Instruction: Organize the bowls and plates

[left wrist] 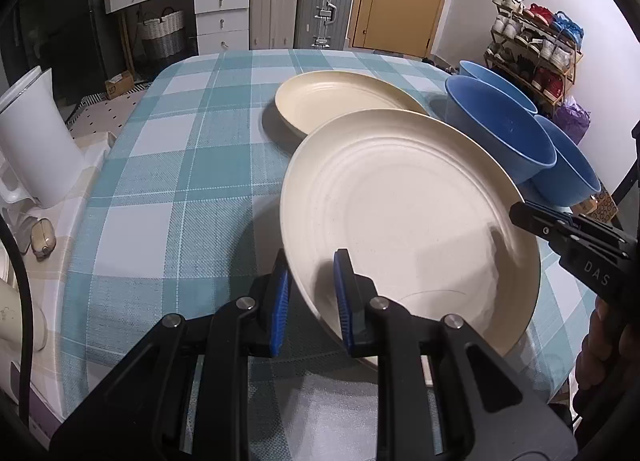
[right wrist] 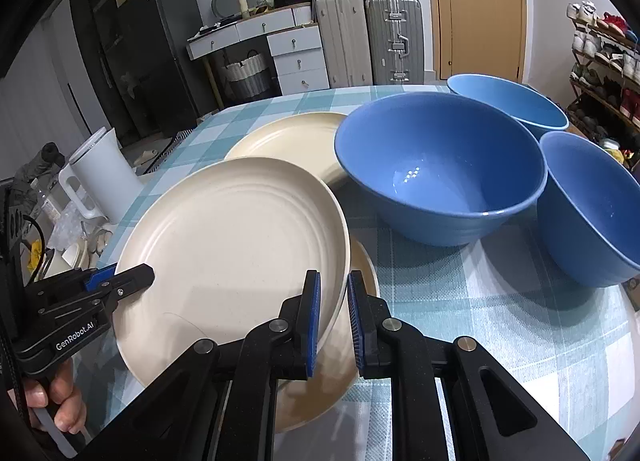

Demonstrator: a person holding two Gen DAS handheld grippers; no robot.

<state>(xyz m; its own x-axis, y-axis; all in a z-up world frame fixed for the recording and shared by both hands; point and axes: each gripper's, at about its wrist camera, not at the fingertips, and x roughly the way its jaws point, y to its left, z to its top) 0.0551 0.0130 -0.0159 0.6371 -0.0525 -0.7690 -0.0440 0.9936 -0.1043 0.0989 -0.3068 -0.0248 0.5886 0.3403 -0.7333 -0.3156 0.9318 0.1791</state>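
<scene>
Grippers are pinching opposite rims of the cream plate (right wrist: 228,245): left gripper (left wrist: 311,293) and right gripper (right wrist: 333,321), holding it tilted above another plate (right wrist: 320,373).

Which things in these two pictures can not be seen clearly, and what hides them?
- Lower plate, right wrist view: mostly covered by the held plate and the right claw.
- Far plate: near edge hidden by the held plate and the middle bowl.
- Far bowl, left wrist view: mostly behind the middle bowl.
- Right claw, left wrist view: its body cut off by the picture edge.
</scene>
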